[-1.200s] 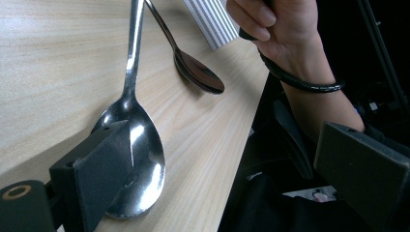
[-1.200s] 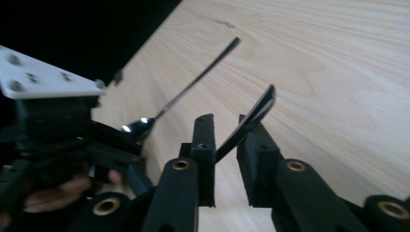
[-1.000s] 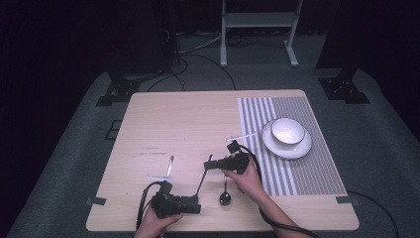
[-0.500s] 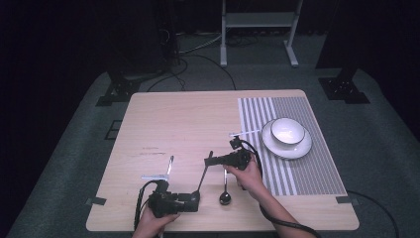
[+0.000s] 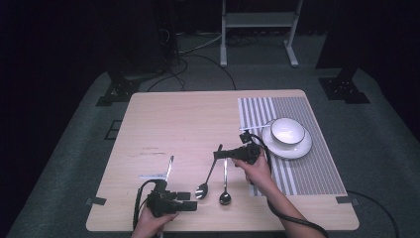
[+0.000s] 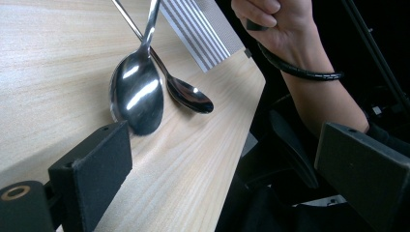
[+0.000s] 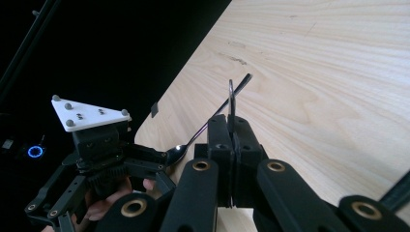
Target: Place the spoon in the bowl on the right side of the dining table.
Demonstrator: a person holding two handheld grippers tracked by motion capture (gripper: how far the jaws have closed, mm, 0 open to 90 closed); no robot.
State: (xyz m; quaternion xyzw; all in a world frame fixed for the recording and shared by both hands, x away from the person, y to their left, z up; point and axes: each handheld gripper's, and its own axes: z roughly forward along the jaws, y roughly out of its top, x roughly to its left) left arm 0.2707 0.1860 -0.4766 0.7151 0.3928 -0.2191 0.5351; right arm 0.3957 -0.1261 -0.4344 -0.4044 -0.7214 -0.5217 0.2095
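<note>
My right gripper [image 5: 218, 154] has its jaws pressed together on the thin handle of the larger spoon [image 5: 208, 173], close to the handle's far tip. In the right gripper view a sliver of that metal stands up out of the closed pads [image 7: 231, 99].

From that pinch the spoon's long axis runs diagonally back toward me and to the left. Its bowl end is low at the near part of the table [image 5: 188, 124], and in the left gripper view the bowl [image 6: 137, 94] looks tipped on its edge against the wood rather than lying flat.

A second spoon [image 5: 225, 184] lies just beside it. Its handle crosses the first one's handle, and its bowl [image 6: 190, 96] rests flat.

My left gripper [image 5: 187, 206] is near the front edge, jaws spread with nothing between them, and it points at the two spoon bowls.

What the coming move turns on, as I judge it, is that the striped mat [image 5: 302, 168] lies on the opposite side of my right gripper from the spoon. The plate [image 5: 297, 148] and the white bowl [image 5: 287, 130] sit on that mat. My right hand is much the nearer one, so the spoon has to be swung handle-first across to the right.

A slim piece of cutlery [image 5: 169, 166] lies farther left, with a white tag [image 5: 151, 176] beside it. I can read no writing on the tag, and I see no brand or label anywhere else.
</note>
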